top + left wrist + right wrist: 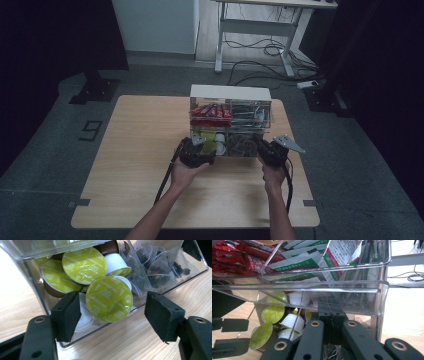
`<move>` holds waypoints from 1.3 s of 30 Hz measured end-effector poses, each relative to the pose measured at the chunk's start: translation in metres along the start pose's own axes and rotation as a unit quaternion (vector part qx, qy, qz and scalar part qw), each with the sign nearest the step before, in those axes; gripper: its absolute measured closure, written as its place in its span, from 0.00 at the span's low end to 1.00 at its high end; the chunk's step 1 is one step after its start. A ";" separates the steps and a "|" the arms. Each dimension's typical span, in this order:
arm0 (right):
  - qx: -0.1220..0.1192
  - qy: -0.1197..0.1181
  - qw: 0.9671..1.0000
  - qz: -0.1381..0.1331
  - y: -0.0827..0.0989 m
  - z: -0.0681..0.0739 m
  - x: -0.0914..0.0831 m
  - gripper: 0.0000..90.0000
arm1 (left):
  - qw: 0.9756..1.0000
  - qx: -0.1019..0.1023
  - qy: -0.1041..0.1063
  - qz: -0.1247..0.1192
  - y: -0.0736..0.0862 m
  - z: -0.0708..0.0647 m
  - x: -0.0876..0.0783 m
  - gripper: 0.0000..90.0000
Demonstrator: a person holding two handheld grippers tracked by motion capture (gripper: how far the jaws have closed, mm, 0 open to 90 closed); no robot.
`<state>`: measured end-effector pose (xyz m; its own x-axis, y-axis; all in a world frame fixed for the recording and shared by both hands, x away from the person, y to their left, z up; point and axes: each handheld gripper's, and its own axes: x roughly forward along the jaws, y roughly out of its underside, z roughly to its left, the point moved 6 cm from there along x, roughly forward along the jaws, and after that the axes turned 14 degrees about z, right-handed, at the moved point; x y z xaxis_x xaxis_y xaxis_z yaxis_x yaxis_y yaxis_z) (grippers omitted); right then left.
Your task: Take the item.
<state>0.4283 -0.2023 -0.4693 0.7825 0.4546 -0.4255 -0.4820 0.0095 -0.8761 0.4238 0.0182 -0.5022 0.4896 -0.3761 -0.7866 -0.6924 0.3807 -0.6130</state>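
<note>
Clear acrylic organizer (231, 120) sits toward the far edge of the light wood-grain counter (130, 165), white panel behind it. Left gripper (113, 315) spread wide at the front-left bin, flat black pads either side of a round pod (109, 299) with a green foil lid reading "CAPPUCCINO"; not touching it. Neighbouring bin: translucent tea sachets (155, 262). Right gripper (331, 315) pressed together against the front-right bin wall. Upper tier: glossy red sachets (234, 257), white-green paper packets (312, 255).

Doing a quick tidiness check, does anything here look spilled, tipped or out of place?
Nothing stands out. The clear organizer sits upright on the table, with coffee capsules, tea bags and red sachets all inside their compartments.
</note>
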 end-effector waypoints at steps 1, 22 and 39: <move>0.000 0.000 1.000 0.000 0.000 0.000 0.000 0.99 | 1.000 0.000 0.000 0.001 0.000 0.000 0.001 0.32; 0.002 0.001 1.000 -0.001 0.000 -0.002 -0.001 0.99 | 1.000 -0.013 -0.021 -0.001 -0.005 0.002 0.020 0.30; 0.003 0.001 1.000 -0.001 0.001 -0.003 -0.001 0.99 | 1.000 0.000 -0.016 -0.011 -0.002 -0.001 0.015 0.43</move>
<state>0.4286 -0.2050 -0.4704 0.7841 0.4527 -0.4247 -0.4828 0.0148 -0.8756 0.4320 0.0108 -0.5127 0.5212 -0.3578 -0.7748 -0.6812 0.3726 -0.6302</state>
